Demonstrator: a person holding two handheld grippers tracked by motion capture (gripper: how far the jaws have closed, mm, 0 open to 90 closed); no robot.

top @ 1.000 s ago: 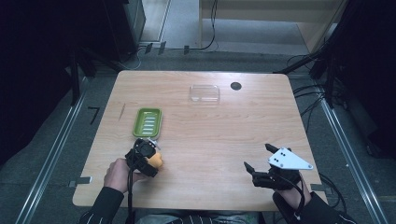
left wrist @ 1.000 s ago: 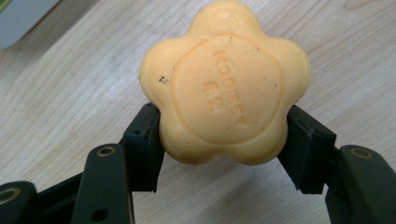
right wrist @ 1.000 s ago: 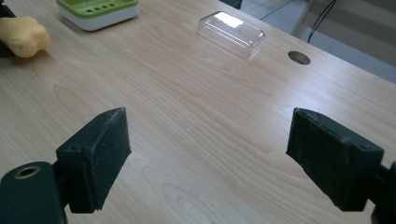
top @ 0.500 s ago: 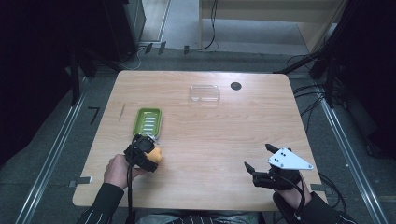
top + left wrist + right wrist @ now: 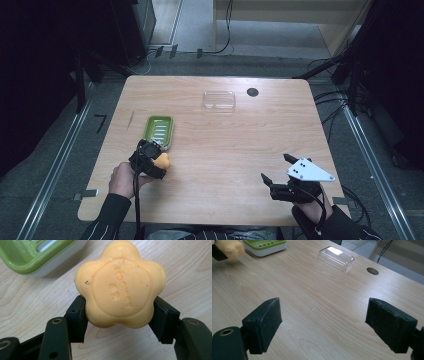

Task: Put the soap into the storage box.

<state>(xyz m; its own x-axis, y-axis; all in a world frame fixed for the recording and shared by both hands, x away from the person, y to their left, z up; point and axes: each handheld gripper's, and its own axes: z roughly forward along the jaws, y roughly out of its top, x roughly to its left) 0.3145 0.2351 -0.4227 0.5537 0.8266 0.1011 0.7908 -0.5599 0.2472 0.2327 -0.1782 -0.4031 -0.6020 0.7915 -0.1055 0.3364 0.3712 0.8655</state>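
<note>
My left gripper (image 5: pixel 159 159) is shut on a yellow flower-shaped soap bar (image 5: pixel 120 285), which hangs just above the wood. In the high view the soap bar (image 5: pixel 162 161) is right at the near end of a green soap dish (image 5: pixel 159 131). The dish (image 5: pixel 32 255) lies at the upper left of the left gripper view. My right gripper (image 5: pixel 276 169) stands open above the table's front right, its jaws wide apart with nothing between them. A clear plastic lid (image 5: pixel 219 100) lies upside down at the far middle; the right gripper view has the lid (image 5: pixel 336 258) beyond the jaws.
A wooden table (image 5: pixel 225 150) carries everything. A round dark cable hole (image 5: pixel 252 92) sits just right of the lid. Metal rails and cables run along the floor on both sides of the table.
My left gripper with the soap has moved a little away from me, closer to the near end of the green dish. The right gripper has stayed put.
</note>
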